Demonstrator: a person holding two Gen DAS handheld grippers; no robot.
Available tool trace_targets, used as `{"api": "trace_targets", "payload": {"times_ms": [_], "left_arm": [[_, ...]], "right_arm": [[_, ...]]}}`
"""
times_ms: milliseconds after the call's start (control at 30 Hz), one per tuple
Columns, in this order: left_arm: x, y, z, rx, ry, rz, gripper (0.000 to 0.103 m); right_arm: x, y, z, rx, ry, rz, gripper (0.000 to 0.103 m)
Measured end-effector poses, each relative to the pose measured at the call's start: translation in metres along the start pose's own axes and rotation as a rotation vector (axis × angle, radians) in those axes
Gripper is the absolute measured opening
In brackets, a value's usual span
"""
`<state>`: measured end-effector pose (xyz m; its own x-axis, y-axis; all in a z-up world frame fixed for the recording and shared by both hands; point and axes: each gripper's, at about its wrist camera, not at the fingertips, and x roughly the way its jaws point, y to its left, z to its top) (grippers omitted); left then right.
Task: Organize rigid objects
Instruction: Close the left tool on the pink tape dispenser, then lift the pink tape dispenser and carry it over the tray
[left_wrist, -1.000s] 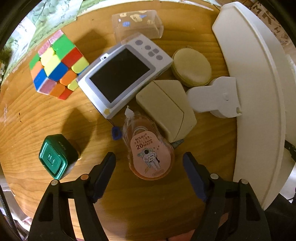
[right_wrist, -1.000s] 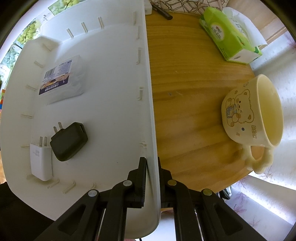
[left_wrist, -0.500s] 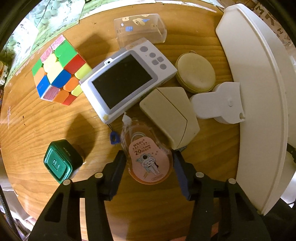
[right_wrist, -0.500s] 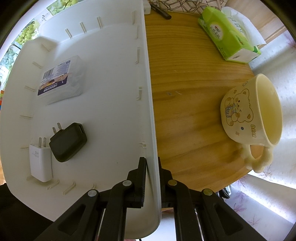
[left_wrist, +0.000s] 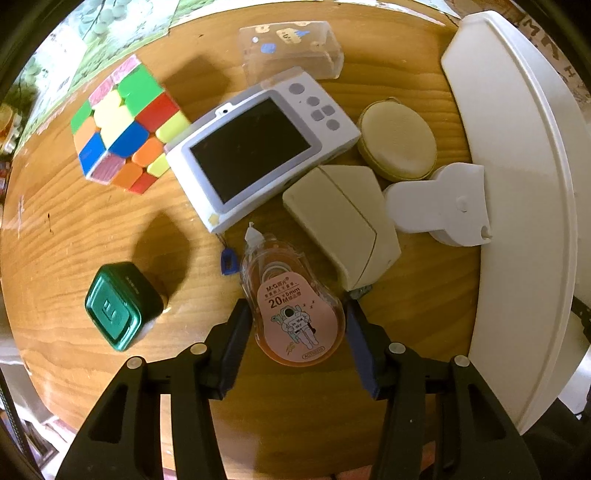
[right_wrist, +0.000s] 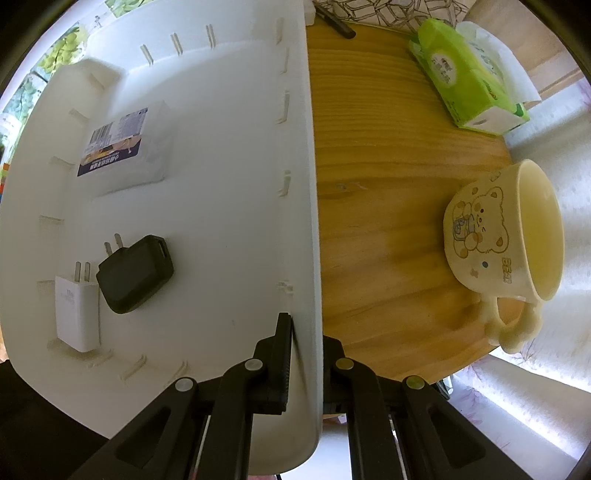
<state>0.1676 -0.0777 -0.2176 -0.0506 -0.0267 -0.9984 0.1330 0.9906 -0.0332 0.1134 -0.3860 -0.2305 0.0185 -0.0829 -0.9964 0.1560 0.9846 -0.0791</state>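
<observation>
L hand-held gripper (left_wrist: 297, 326) straddling correction tape (left_wrist: 291, 301), lower centre of frame.
Jaws apart, one each side of its fat end, about touching, not clamped yet. Long axis runs up-frame, along the fingers, tip toward toy camera (left_wrist: 264, 147). R hand-held gripper (right_wrist: 304, 360) pinched on white tray (right_wrist: 221, 177) wall, so L is nearer.

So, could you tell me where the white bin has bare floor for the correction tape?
The white bin is bare between the black charger and its gripped right wall. Its left side is crowded: labelled white box, black charger, white charger.
</observation>
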Motion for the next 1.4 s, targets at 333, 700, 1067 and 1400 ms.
{"api": "trace_targets", "payload": {"times_ms": [333, 700, 1067, 1400], "left_arm": [[-0.007, 0.004, -0.013, -0.060, -0.015, 0.006, 0.054], [-0.026, -0.006, -0.034, -0.107, -0.051, -0.009, 0.054], [-0.064, -0.045, -0.052, -0.049, -0.127, -0.051, 0.054], [-0.114, -0.081, -0.045, 0.099, -0.223, -0.044, 0.054]], "right_arm": [[0.001, 0.007, 0.001, -0.037, -0.001, -0.002, 0.008], [0.000, 0.007, 0.001, -0.093, -0.007, 0.016, 0.006], [-0.001, 0.015, -0.001, -0.143, -0.007, 0.023, 0.006], [-0.005, 0.009, 0.000, -0.135, -0.016, 0.044, 0.006]]}}
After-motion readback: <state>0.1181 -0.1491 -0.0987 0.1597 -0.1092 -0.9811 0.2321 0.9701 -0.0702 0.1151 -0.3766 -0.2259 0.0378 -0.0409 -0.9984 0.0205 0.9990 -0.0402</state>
